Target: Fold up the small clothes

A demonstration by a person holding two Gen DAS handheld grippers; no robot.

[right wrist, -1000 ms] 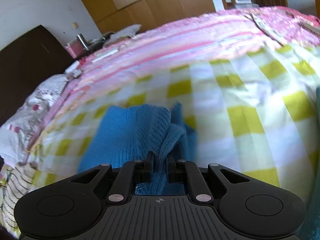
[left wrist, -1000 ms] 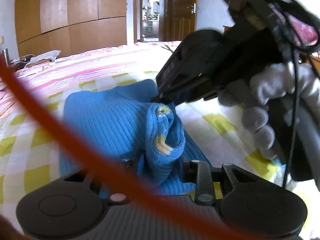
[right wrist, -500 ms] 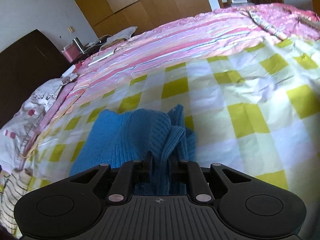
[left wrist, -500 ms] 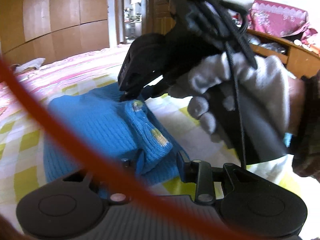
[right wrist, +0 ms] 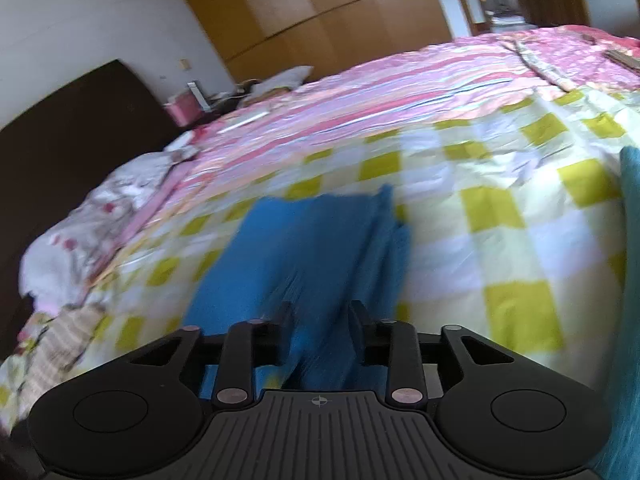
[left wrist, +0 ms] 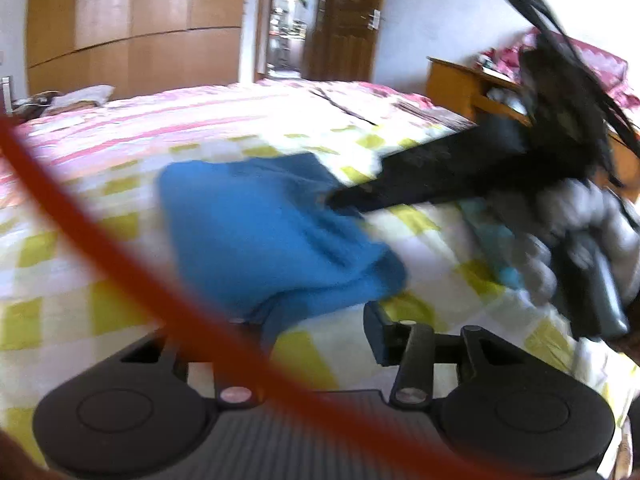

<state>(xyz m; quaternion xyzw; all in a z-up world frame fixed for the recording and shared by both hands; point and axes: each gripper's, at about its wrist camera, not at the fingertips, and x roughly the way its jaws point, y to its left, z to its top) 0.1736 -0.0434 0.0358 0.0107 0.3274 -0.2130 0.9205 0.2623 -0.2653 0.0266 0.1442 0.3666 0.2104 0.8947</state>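
- Since the earlier frames, both hand-held grippers have been drawn back from the blue sweater [left wrist: 272,236], and the raised fold once pinched in each has been let down onto the bed [right wrist: 520,208].
- On the left hand-held gripper [left wrist: 320,320] the jaws are opening; the near edge of the sweater lies between them, not pressed by the right pad; the left finger is hidden.
- On the right hand-held gripper [right wrist: 320,320] the jaws are opening too; blue knit is seen between the pads, loose.
- A blurred red cable [left wrist: 120,248] is swept across the left view, and the left jaw is hidden by it.
- The sweater's far corner is crossed by the right hand-held gripper, held in a grey glove [left wrist: 576,224].
- A wooden wardrobe [left wrist: 132,28], an open doorway [left wrist: 286,20] and a wooden desk [left wrist: 472,88] are seen beyond the bed.
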